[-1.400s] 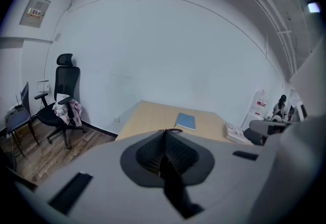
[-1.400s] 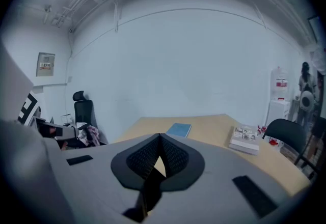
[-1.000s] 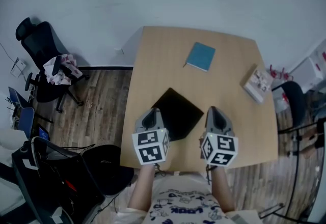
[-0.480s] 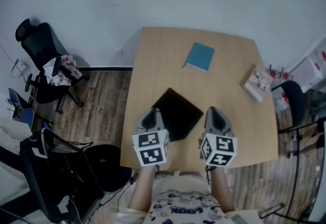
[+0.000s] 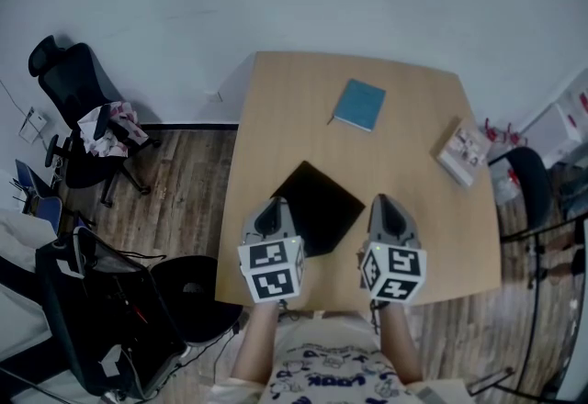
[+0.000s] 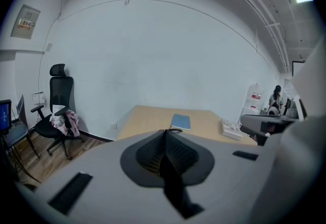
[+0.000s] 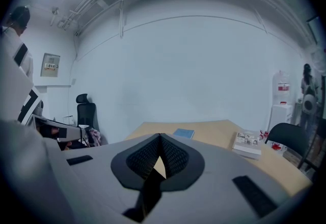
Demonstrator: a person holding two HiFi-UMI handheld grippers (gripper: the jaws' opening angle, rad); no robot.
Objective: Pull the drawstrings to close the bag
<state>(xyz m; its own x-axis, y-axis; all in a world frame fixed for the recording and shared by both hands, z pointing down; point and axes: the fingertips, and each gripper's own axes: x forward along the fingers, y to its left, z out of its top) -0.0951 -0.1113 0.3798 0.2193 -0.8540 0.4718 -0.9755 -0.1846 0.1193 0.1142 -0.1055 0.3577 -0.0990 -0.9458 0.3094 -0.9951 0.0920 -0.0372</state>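
Black, flat cloth bag [image 5: 320, 202] lies on the light wooden tabletop [image 5: 413, 154], between the left claw [image 5: 273, 206] and the right claw [image 5: 384, 202]. Both claws are pressed together and pinch nothing. The bag looks light, soft and floppy, so it may slide. Its strings are too small to see, but grab those.

Right gripper [image 7: 160, 137], jaws together (tip to tip), before a wooden table [image 7: 219, 131] with a blue notebook [image 7: 184, 133]
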